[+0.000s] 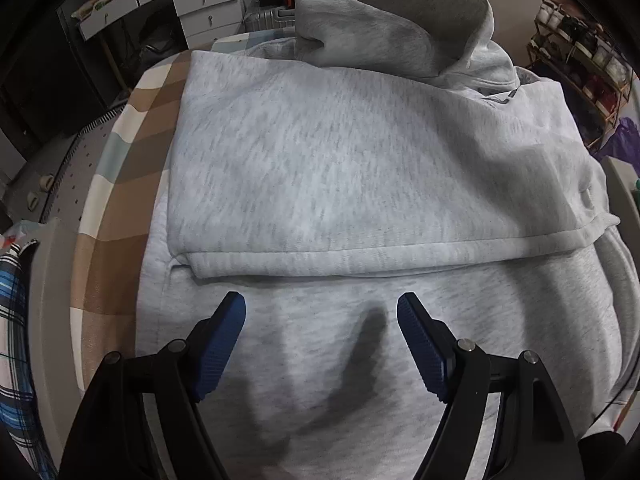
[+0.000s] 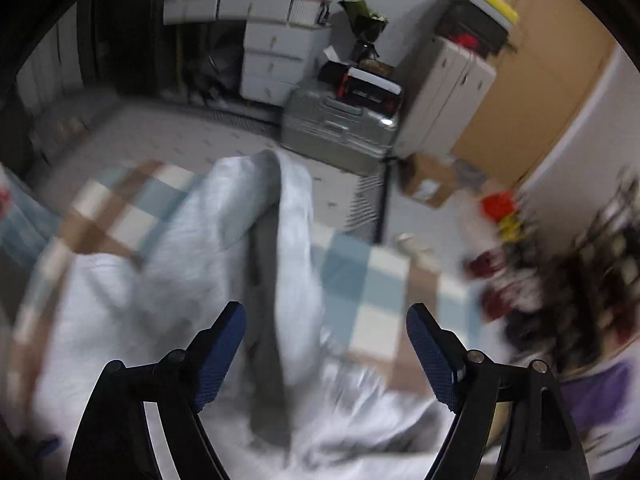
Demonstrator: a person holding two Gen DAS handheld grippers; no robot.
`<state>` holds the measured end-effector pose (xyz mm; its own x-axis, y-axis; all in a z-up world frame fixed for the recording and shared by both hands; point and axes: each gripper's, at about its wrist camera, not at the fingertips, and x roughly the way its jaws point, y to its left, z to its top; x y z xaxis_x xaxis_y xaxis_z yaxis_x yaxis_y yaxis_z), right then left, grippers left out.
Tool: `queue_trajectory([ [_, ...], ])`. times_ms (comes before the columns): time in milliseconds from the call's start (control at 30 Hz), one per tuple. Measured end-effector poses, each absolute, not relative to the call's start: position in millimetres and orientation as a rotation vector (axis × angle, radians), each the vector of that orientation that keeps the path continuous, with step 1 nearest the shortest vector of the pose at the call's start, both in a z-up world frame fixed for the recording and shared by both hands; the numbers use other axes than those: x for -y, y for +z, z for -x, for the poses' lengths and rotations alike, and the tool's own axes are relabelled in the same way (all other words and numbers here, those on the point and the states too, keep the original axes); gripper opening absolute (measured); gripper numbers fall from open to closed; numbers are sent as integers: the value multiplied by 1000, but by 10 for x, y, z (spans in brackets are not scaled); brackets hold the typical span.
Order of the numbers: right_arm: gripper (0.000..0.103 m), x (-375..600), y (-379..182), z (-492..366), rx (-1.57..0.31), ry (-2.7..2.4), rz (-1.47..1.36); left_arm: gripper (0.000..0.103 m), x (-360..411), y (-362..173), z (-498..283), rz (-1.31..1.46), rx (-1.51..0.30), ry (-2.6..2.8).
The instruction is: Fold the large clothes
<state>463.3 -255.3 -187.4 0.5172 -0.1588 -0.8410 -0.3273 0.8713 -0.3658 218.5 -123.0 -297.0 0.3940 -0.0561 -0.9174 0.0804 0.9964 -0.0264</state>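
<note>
A light grey hoodie [image 1: 340, 168] lies on a checked cover [image 1: 132, 128], its lower part folded up so the hem band [image 1: 360, 254] runs across the body. Its hood [image 1: 392, 28] stands bunched at the far end. My left gripper [image 1: 320, 308] hovers open just above the cloth near the hem band, nothing between its blue pads [image 1: 218, 356]. In the blurred right wrist view the hood [image 2: 280, 240] rises as a ridge below my right gripper [image 2: 324, 316], which stands open with no cloth between its pads [image 2: 434, 360].
The checked cover [image 2: 384, 280] spreads under the garment. Beyond it stand white drawers [image 2: 272, 60], a silver suitcase [image 2: 340, 128], a cardboard box [image 2: 428, 180] and a shelf of small items [image 1: 576, 64]. A plaid blue cloth [image 1: 16, 320] lies at the left edge.
</note>
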Motion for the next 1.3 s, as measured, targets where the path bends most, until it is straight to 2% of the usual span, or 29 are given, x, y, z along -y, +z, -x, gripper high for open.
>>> queue_trajectory([
  [100, 79, 2290, -2166, -4915, -1125, 47, 651, 75, 1226, -2950, -2162, -49, -1152, -101],
  [200, 61, 2284, -2386, -5004, -1186, 15, 689, 75, 1178, -2962, -2185, -84, -1145, -77],
  [233, 44, 2341, -2463, -5007, -1201, -4, 709, 75, 1165, -2963, -2176, -68, -1149, -76],
  [267, 14, 2390, -2531, -5005, -1219, -27, 734, 75, 1127, -2959, -2182, -35, -1157, -83],
  [300, 2, 2426, -2559, -4987, -1216, -43, 758, 75, 1106, -2952, -2184, -10, -1160, -88],
  [367, 2, 2483, -2494, -4862, -1137, -67, 820, 75, 1081, -2917, -2178, 12, -1150, -82],
  [433, 3, 2497, -2204, -4655, -922, -110, 912, 75, 1089, -2889, -2164, 4, -1132, -75],
  [567, 3, 2615, -1576, -4155, -649, -122, 798, 75, 1112, -2818, -2163, 15, -1091, -66],
  [667, 3, 2654, -1421, -3623, -489, -91, 812, 75, 1059, -2661, -2167, 37, -1011, -44],
  [767, 3, 2793, -1418, -3046, -454, -24, 727, 75, 969, -2415, -2206, 67, -910, -8],
  [900, 3, 3008, -1572, -2529, -495, 42, 575, 76, 958, -2087, -2473, 78, -845, -7],
  [1067, 4, 3217, -1690, -2370, -554, 72, 398, 76, 1193, -1803, -2897, -23, -777, -24],
  [1200, 4, 3448, -1667, -2414, -609, 91, 189, 76, 1550, -1838, -3189, -301, -733, -10],
  [1300, 5, 3585, -1633, -2465, -613, 98, 106, 76, 1642, -1963, -3355, -323, -820, -150],
])
